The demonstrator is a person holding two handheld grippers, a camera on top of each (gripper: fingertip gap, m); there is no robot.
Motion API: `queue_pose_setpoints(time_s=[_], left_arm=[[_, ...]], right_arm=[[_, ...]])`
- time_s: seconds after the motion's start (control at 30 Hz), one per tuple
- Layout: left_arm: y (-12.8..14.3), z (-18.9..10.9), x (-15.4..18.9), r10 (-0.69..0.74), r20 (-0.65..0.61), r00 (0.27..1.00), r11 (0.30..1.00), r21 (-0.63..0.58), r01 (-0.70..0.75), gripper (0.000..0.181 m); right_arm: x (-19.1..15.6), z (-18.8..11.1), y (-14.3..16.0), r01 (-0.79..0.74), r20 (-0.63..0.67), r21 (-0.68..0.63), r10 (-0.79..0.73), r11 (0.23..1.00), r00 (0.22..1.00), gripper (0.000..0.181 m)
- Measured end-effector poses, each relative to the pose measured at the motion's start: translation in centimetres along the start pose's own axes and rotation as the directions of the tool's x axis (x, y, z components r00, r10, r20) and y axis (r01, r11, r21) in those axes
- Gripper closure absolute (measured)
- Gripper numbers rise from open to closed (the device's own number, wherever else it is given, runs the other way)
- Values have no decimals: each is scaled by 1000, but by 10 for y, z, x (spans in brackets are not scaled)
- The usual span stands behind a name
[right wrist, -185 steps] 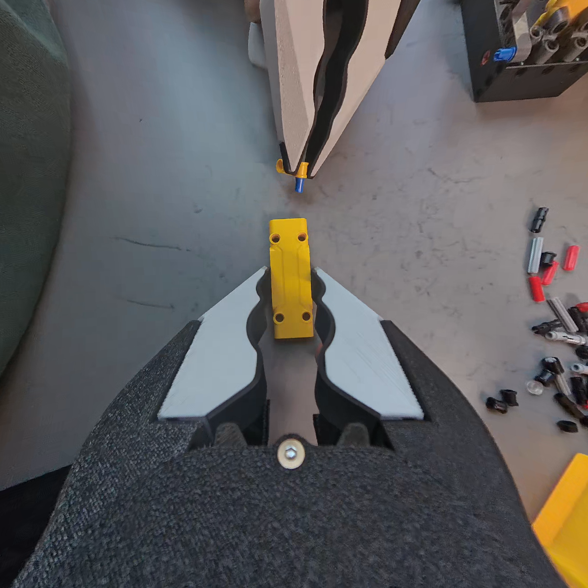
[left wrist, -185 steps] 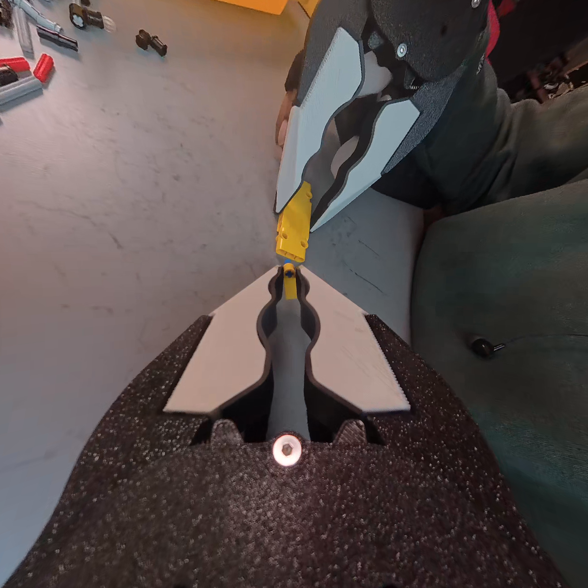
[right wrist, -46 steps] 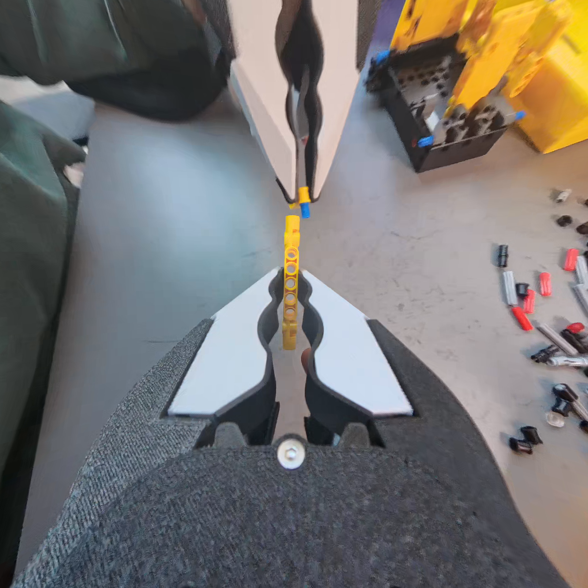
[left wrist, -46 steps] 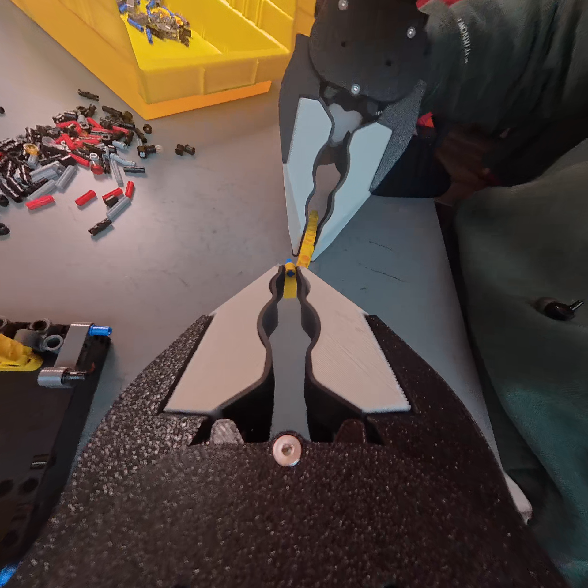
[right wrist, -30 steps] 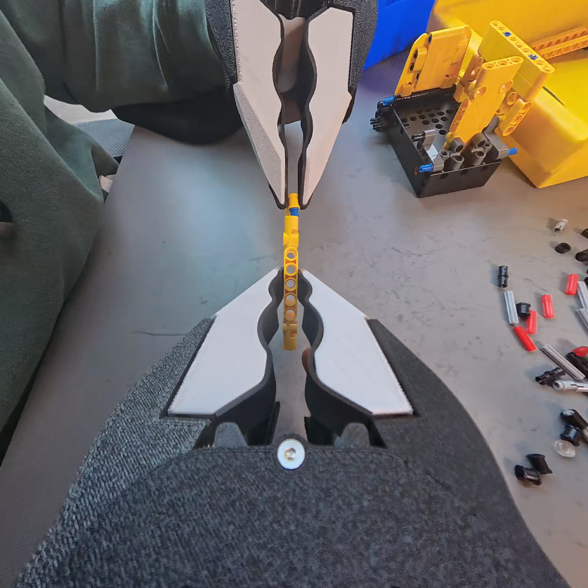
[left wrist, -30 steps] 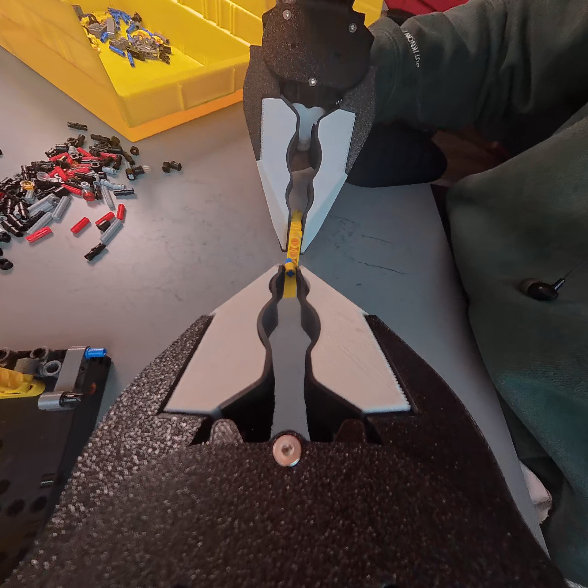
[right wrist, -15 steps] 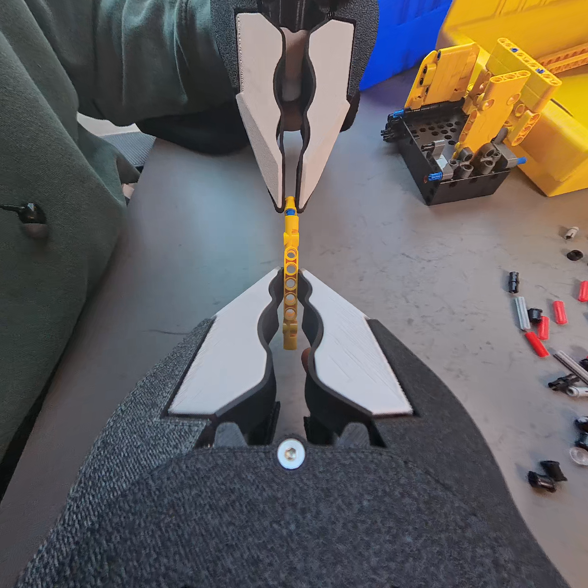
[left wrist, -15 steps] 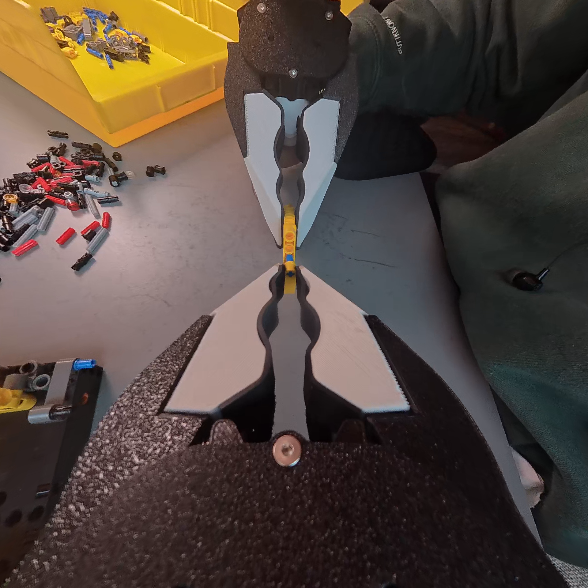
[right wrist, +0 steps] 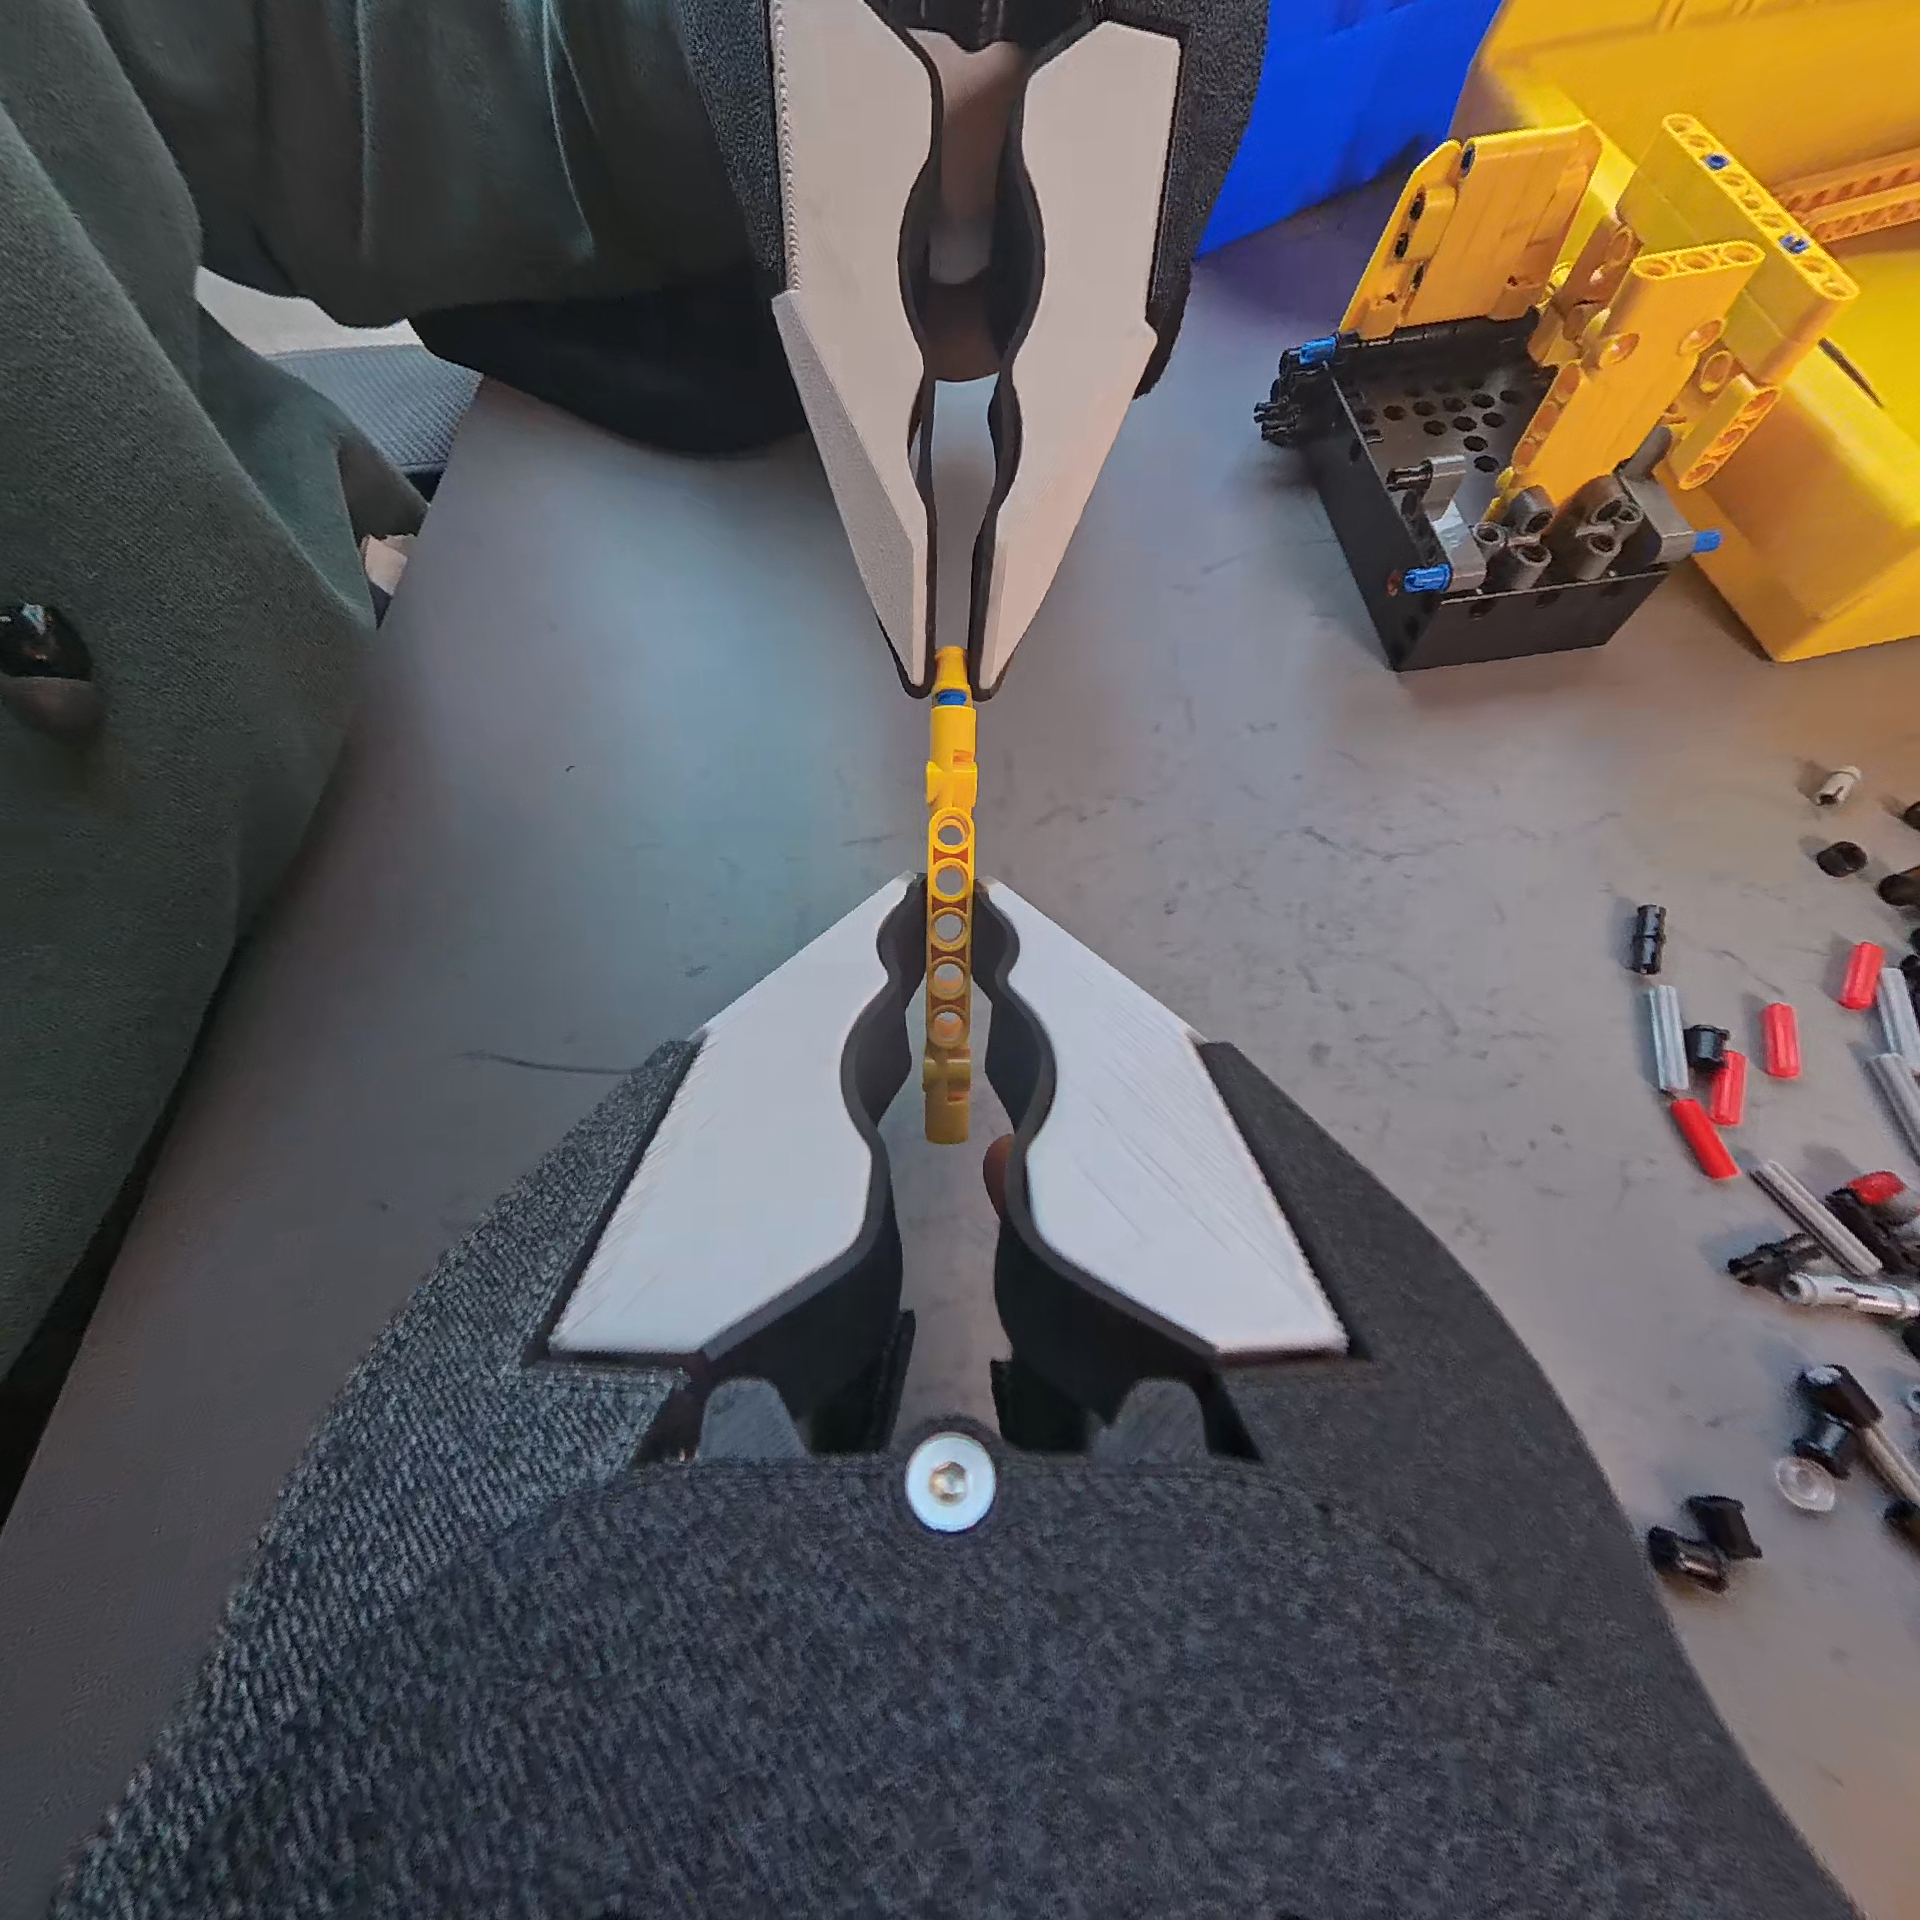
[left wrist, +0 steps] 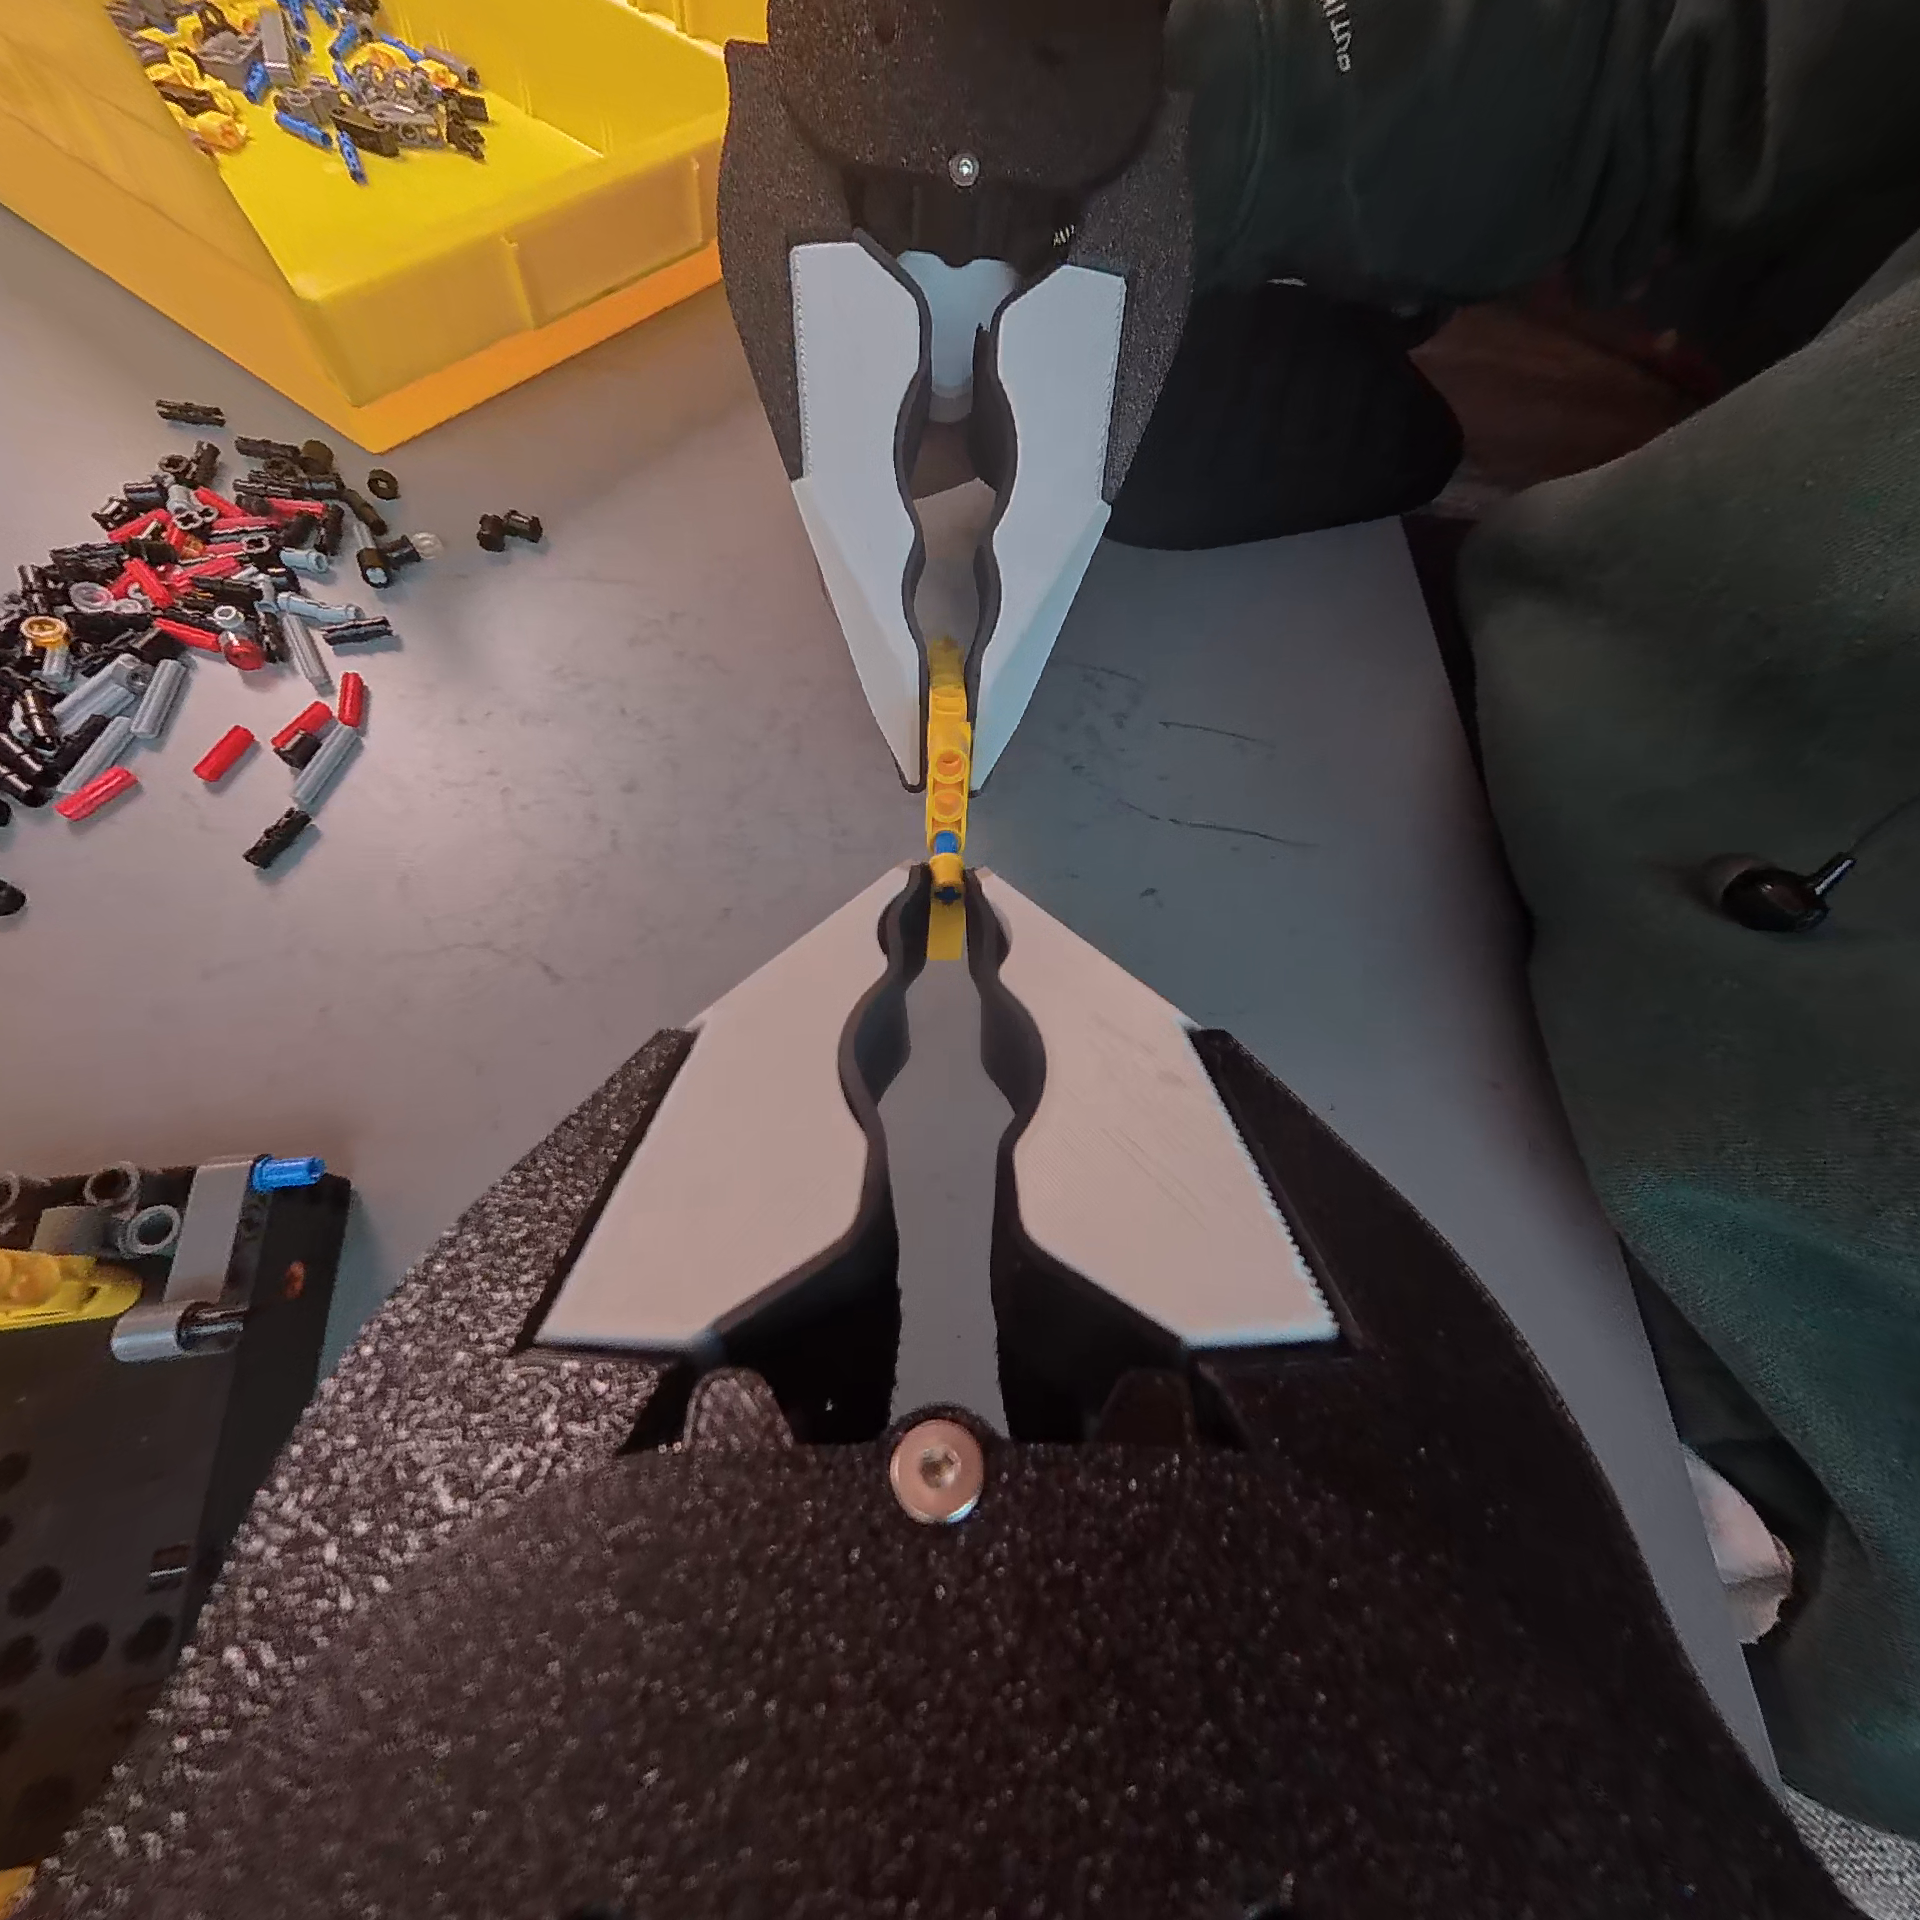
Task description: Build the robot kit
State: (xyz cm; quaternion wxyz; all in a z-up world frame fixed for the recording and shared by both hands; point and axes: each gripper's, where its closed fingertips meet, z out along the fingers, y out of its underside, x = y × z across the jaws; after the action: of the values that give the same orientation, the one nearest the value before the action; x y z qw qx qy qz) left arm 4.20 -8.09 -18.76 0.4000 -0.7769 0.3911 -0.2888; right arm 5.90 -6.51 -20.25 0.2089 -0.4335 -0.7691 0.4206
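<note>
Now the right gripper is clenched on a long yellow beam, which stands edge-on between its fingers with its row of round holes facing the camera. About half of the beam lies inside the jaws; the far half sticks out past the tips. At the beam's far end, the left gripper faces it tip to tip and is clamped on a small yellow connector carrying a blue pin.

A second and a half ago a gap showed between pin and beam. That gap is gone: the pin meets the beam's end hole, so connector and beam form one straight line bridging the two grippers, held above the grey table. How deeply the pin is seated cannot be told.

Seen from the right wrist, a black-and-yellow brick assembly stands well beyond the beam and to its right, with a yellow bin touching or just behind it. Loose small pieces in red, grey and black lie on the table to the beam's right, well apart from it. A green sleeve fills the space beyond the beam to its left.
</note>
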Motion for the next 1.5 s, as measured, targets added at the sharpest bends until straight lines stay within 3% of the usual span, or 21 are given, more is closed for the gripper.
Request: queue_pose_setpoints(time_s=[0.2, 0.5, 0.63, 0.93, 1.07, 1.17, 1.23, 1.3, 1.37, 1.5], left_arm=[[-2, 4, 5, 24, -5, 1000, 1000, 6, -24, 176], [15, 13, 6, 97, 55, 994, 986, -143, -88, 177], [15, 15, 6, 96, 59, 994, 986, -143, -87, 177], [6, 12, 7, 50, 24, 998, 997, -58, -49, 176], [-6, 2, 1, -86, -34, 996, 995, 49, 88, 176], [-22, -15, -9, -251, -133, 959, 943, 188, 273, 176], [-33, -29, -19, -369, -236, 899, 861, 277, 426, 176], [-38, -39, -27, -454, -337, 825, 769, 319, 554, 176], [-39, -43, -31, -499, -410, 764, 702, 327, 633, 176], [-42, -43, -30, -516, -481, 708, 650, 318, 690, 176]], right_arm=[[-3, 2, 4, 44, -22, -52, -45, 998, 999, 176], [-7, 8, 17, 90, -37, -225, -101, 970, 994, 177], [-6, 10, 15, 104, -44, -284, -121, 953, 992, 177], [-7, 5, 11, 51, -62, -235, -67, 971, 996, 175], [1, 0, -4, 2, -83, -115, -12, 993, 996, 167], [11, -10, -18, -5, -120, -7, 4, 1000, 993, 145], [19, -17, -34, 58, -201, 93, -38, 994, 979, 131], [31, -23, -44, 176, -345, 115, -127, 978, 930, 125], [39, -28, -55, 278, -458, 118, -196, 953, 867, 124], [43, -25, -62, 366, -506, 71, -283, 928, 815, 137]])
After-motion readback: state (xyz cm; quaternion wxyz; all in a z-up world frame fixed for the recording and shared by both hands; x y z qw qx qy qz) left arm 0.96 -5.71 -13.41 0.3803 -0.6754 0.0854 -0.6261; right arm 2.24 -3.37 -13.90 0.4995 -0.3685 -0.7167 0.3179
